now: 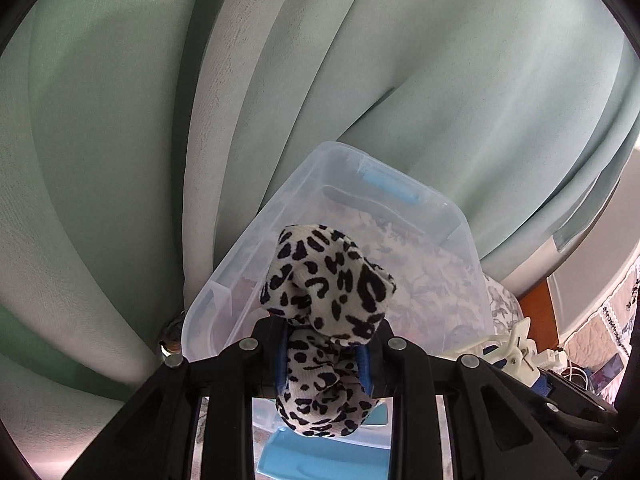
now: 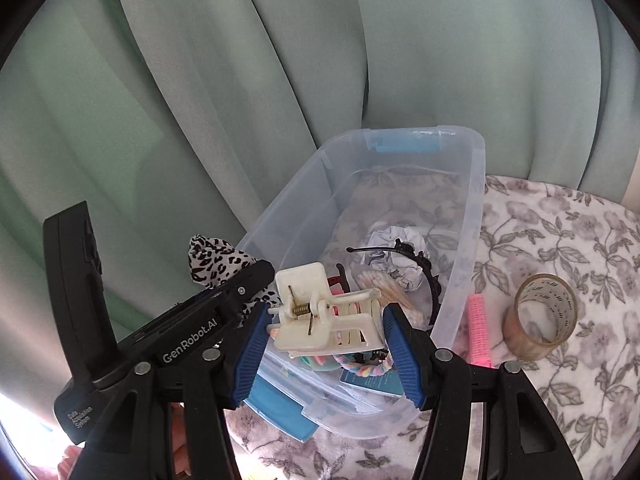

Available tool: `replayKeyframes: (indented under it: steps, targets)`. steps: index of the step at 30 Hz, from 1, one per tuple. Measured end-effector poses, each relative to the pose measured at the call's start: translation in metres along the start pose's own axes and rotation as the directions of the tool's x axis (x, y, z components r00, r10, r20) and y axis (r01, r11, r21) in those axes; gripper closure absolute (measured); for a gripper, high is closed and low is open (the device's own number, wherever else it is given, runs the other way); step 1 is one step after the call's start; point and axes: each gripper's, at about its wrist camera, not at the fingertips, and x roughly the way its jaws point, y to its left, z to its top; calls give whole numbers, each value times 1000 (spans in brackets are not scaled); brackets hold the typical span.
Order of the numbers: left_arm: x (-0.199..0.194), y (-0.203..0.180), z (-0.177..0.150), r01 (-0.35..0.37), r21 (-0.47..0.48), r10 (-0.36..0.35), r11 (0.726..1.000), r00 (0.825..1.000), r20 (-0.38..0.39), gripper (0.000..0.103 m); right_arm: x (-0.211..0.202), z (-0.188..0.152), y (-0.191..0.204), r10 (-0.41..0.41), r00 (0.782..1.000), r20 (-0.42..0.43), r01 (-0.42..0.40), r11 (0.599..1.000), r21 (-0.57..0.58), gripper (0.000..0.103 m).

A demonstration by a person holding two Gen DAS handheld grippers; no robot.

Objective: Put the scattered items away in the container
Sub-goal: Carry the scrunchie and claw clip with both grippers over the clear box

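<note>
1. While both grippers hang over the near end of the clear plastic container, each carries one item; the container stands on a floral-print bedcover, against a green curtain.
2. Left gripper: the blue pads are drawn close together and pinch a leopard-print scrunchie. The fabric bulges above and below the pads, over the container's near rim. In the right wrist view this same gripper appears at the left, beside the container's left wall.
3. Right gripper: the jaws stand about half apart, closed on a cream hair claw clip that spans the gap between the two pads. The clip lies crosswise, spring uppermost, above the container's near end.
4. Container contents, as far as visible: a white scrunchie, a black toothed headband, a bundle of cotton swabs, a pastel braided hair tie and a dark red clip.
5. Outside the container, on the bedcover along its right wall: a pink hair roller just beside the wall, and a roll of clear tape farther right, standing on edge.
</note>
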Motion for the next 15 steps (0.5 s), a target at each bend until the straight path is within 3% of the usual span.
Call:
replayKeyframes:
  steps: [15]
  targets:
    - [6,3,-5,-15,5,16,1000,1000,-13,74,20,-7,-6,9,999,-38,-8,1000,10,41]
